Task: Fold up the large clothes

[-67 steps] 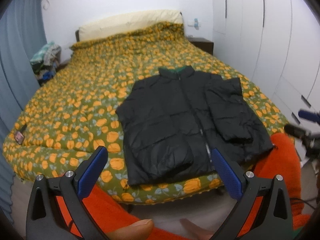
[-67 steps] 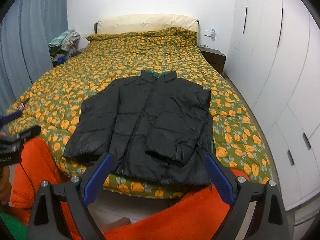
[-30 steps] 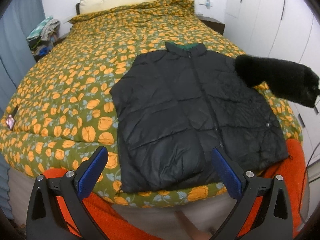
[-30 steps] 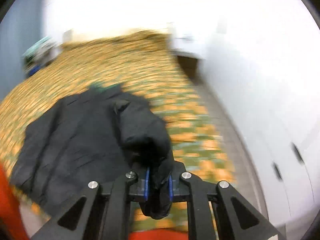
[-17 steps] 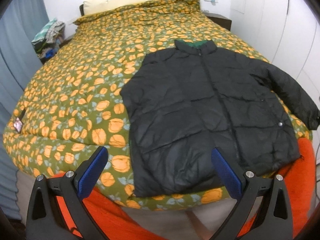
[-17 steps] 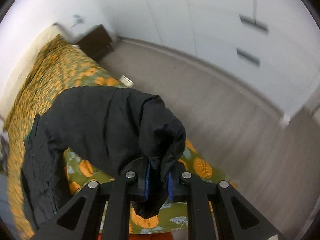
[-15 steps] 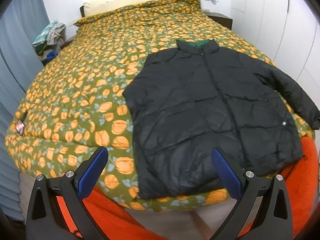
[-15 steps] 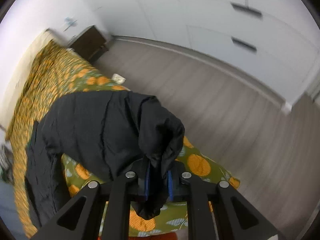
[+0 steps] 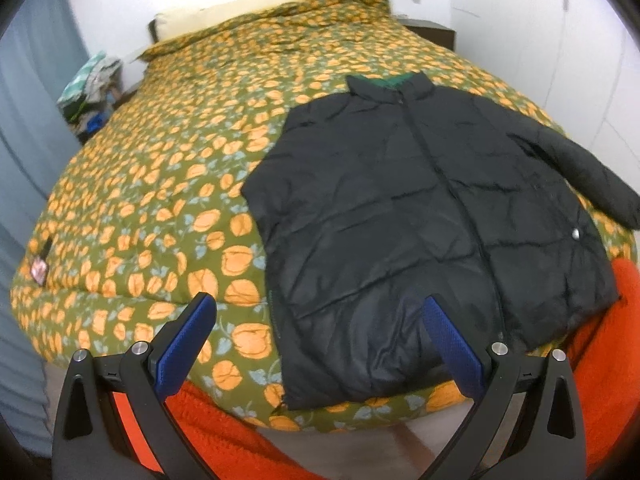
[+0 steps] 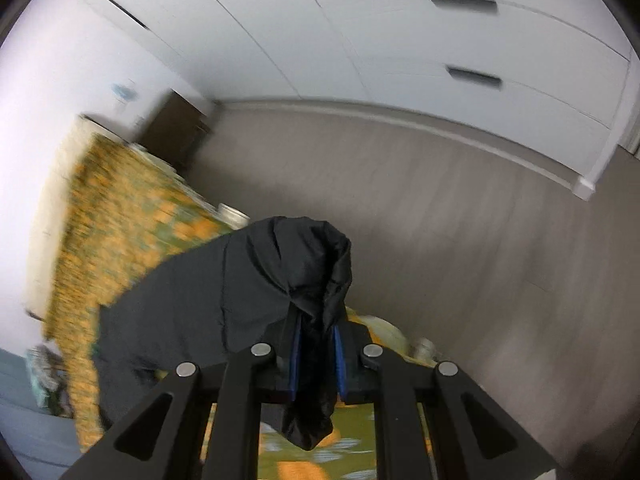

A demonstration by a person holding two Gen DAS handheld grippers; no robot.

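Note:
A black puffer jacket (image 9: 420, 216) lies front up on the bed (image 9: 168, 184), zipped, its collar toward the pillows. Its right sleeve (image 9: 588, 176) is stretched out toward the bed's right edge. My left gripper (image 9: 316, 320) hangs open above the jacket's hem near the foot of the bed, holding nothing. In the right wrist view my right gripper (image 10: 316, 344) is shut on the bunched cuff of that sleeve (image 10: 312, 264), held out past the bed's side over the floor. The jacket's left sleeve is not visible.
The bed wears an orange-flowered green cover, with pillows (image 9: 264, 4) at the head. White wardrobe doors (image 10: 400, 40) line the right wall across a grey floor (image 10: 460, 220). A dark nightstand (image 10: 176, 128) stands by the head. Clothes (image 9: 92, 88) are piled at the far left. Orange fabric (image 9: 592, 360) is at the foot.
My right gripper swung the sleeve off the jacket's front and out to the right, rolling as it went. The sleeve now lies spread beside the body. My left gripper stayed open and nearly still.

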